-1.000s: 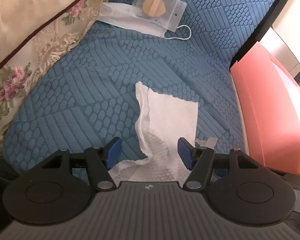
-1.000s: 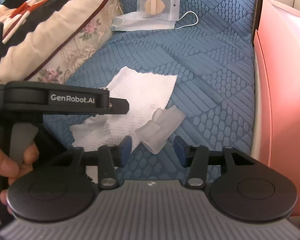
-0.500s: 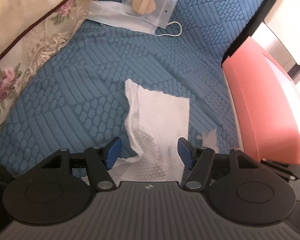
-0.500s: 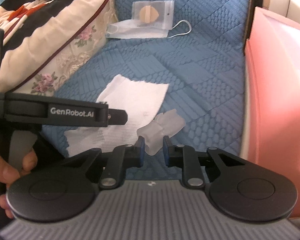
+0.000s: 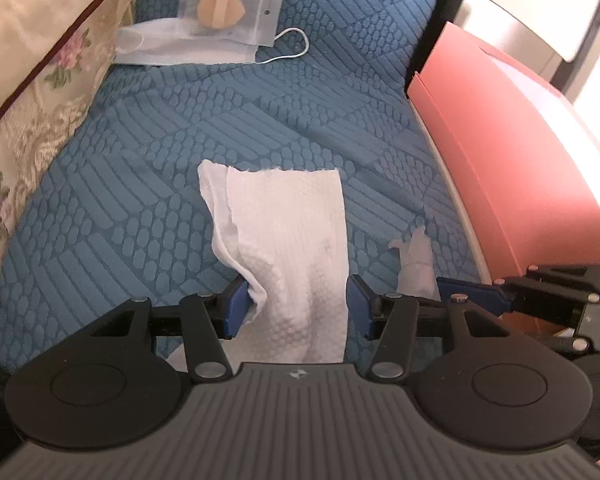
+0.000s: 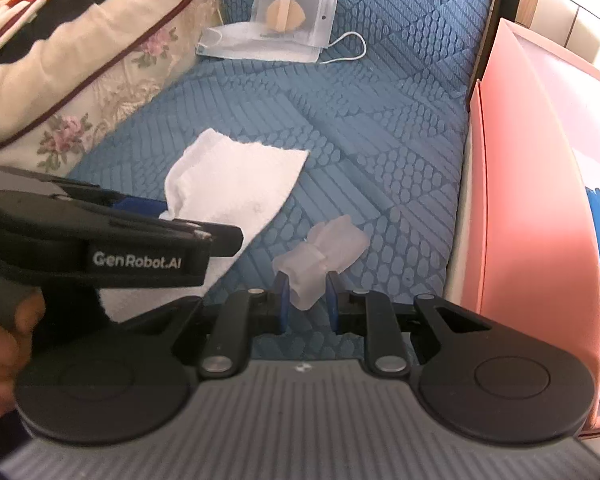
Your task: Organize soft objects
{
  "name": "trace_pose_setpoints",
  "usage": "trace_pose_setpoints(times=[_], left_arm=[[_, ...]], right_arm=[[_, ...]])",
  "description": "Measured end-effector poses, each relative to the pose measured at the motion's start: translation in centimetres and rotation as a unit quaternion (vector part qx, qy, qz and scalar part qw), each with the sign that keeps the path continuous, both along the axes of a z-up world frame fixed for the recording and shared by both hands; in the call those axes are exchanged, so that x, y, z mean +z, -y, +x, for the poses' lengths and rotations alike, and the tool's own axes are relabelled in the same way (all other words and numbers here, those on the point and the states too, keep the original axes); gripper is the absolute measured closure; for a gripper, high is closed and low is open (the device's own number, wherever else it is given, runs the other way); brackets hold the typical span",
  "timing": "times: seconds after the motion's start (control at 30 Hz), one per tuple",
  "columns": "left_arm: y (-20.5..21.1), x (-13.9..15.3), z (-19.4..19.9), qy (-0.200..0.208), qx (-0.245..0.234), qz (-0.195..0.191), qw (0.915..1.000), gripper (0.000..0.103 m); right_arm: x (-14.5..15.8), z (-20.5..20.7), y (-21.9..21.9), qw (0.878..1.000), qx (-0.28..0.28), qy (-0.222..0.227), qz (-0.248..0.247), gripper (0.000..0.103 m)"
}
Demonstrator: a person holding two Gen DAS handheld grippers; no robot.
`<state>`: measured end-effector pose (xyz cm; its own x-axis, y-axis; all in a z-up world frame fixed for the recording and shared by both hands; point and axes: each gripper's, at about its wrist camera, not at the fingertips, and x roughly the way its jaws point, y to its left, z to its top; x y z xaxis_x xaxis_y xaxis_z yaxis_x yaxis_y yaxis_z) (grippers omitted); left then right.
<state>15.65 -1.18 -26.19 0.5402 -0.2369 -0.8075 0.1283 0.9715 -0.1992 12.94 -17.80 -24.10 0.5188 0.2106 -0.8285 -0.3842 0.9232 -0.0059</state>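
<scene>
A white paper towel [image 5: 288, 248] lies on the blue quilted cushion [image 5: 180, 128]; it also shows in the right wrist view [image 6: 236, 188]. My left gripper [image 5: 296, 306] is open, its blue pads on either side of the towel's near end. My right gripper [image 6: 305, 300] is shut on a small translucent plastic bundle [image 6: 320, 252], which also shows in the left wrist view [image 5: 416, 260]. A face mask [image 5: 180, 46] and a bagged beige puff [image 5: 220, 10] lie at the far end.
A pink box [image 5: 508, 152] stands along the cushion's right edge, open at the top in the right wrist view [image 6: 540, 200]. A floral pillow [image 5: 28, 80] fills the left side. The left gripper's body [image 6: 100, 248] crosses the right wrist view.
My right gripper closed on the plastic bundle and lifted it slightly. My left gripper moved forward over the towel, still open.
</scene>
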Motion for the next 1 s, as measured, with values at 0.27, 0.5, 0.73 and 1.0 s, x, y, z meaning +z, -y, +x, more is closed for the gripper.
trace_pose_setpoints(times=[0.27, 0.5, 0.73, 1.0], left_arm=[[0.8, -0.2, -0.5, 0.011, -0.019, 0.035, 0.9992, 0.088], [0.1, 0.8, -0.7, 0.022, 0.001, 0.013, 0.9997, 0.091], [-1.6, 2.7, -0.4, 0.017, 0.035, -0.067, 0.997, 0.091], [-1.3, 5.2, -1.5, 0.025, 0.036, -0.071, 0.9965, 0.091]], right_arm=[[-0.1, 0.3, 0.1, 1.0, -0.005, -0.002, 0.006, 0.08], [0.8, 0.2, 0.3, 1.0, -0.012, 0.016, 0.023, 0.08], [2.4, -0.3, 0.9, 0.998, -0.027, 0.029, 0.046, 0.08], [5.5, -2.2, 1.8, 0.994, -0.044, 0.05, 0.082, 0.08]])
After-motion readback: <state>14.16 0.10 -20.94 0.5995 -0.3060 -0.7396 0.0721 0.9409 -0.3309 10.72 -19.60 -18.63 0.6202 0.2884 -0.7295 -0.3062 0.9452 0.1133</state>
